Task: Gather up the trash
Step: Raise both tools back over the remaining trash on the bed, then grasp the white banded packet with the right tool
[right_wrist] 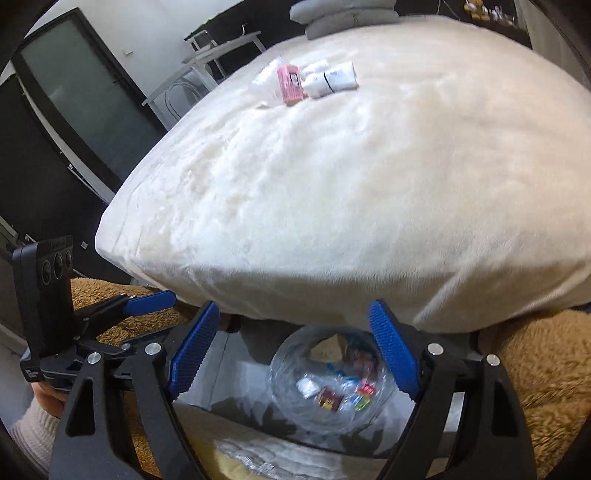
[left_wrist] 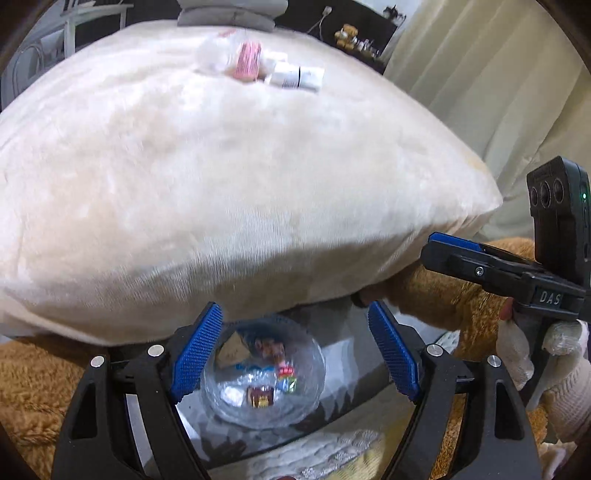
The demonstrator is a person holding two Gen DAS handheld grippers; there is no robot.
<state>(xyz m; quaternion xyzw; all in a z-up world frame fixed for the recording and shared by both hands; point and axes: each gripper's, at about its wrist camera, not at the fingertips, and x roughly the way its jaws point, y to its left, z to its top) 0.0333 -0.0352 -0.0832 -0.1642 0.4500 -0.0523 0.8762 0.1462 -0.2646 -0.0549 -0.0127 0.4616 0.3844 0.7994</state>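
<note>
A clear glass bowl holding several small wrappers stands on a glass table, just below both grippers. My left gripper is open above the bowl with nothing between its blue pads. My right gripper is likewise open and empty. Each also shows in the other's view: the right gripper at the right edge, the left gripper at the left. Far back on a big cream plush cushion lie a pink packet, white boxes and clear plastic.
The cream cushion overhangs the glass table. A brown fluffy blanket lies on both sides. A gloved hand holds the right gripper. Pale curtain stands at the right, a dark door at the left, grey cushions at the back.
</note>
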